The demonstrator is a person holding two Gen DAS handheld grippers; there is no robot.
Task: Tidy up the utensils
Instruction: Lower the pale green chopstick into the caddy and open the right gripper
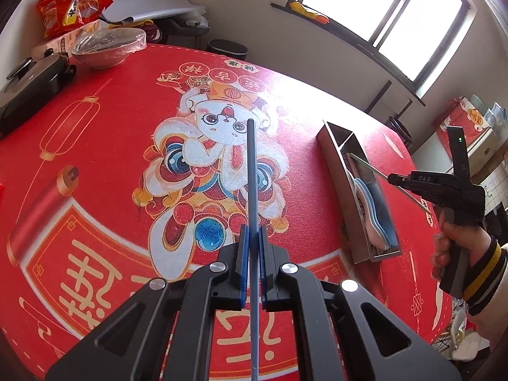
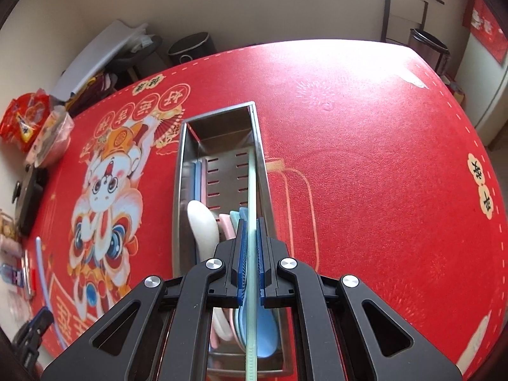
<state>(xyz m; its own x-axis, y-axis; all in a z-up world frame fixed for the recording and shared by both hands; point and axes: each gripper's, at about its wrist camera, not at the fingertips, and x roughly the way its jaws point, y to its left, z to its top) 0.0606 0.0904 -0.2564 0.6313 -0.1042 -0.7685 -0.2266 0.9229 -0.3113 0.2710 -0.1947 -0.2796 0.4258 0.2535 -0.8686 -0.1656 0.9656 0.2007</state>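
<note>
Green stick goes in the metal box next, blue one waits.

The pale green chopstick (image 2: 250, 190) is pinched tight in the right gripper (image 2: 250, 250), its far end over the metal utensil box (image 2: 181, 158), right side, near the wall. Spoons (image 2: 203, 222) lie inside on the left. Best to tip it low & flat, w/ the stick along the box, then let go. The left gripper (image 1: 253, 254) is pinched on the blue chopstick (image 1: 251, 171), above the red table mat (image 1: 111, 158), well apart from the box.
</note>
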